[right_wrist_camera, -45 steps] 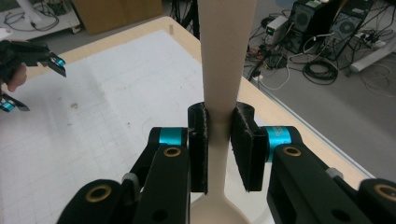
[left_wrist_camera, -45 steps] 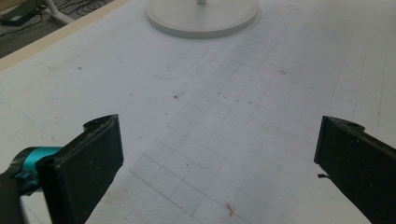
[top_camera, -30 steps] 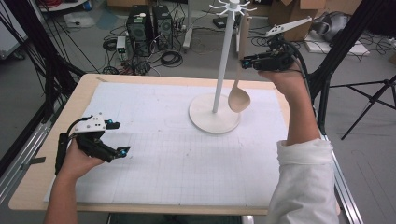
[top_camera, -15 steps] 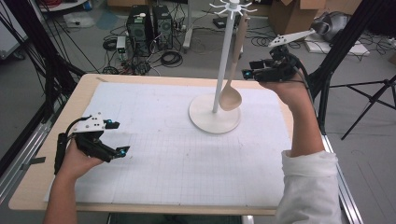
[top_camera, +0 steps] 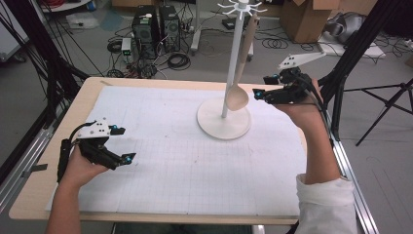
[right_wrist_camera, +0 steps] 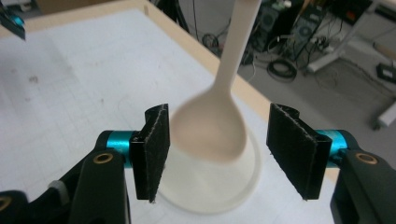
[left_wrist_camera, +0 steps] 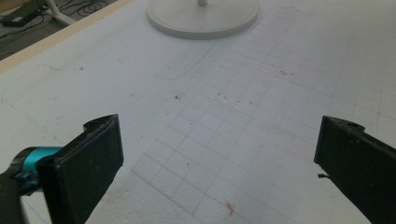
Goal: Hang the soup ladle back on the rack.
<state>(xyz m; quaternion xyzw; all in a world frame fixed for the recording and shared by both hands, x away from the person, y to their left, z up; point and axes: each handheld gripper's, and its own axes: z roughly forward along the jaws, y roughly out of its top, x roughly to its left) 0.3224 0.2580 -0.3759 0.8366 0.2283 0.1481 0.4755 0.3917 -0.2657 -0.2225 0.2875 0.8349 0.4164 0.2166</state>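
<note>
- Wooden spoon (top_camera: pixel 239 83): hangs bowl-down from a hook at the top of the white rack (top_camera: pixel 225 97), its bowl just beside the rack's pole and above the round base.
- Right hand-held gripper (top_camera: pixel 265 87): raised just beside the spoon's bowl, on the side away from the pole; released, jaws apart, the bowl seen between them in the right gripper view, not gripped.
- Left hand-held gripper (top_camera: pixel 122 144): released, low over the desk (top_camera: pixel 146 83), well apart from the rack.
- Step, as judged: hanging appears done, the spoon let go.
- Next move: a straight retreat from the rack, without knocking the spoon.
</note>
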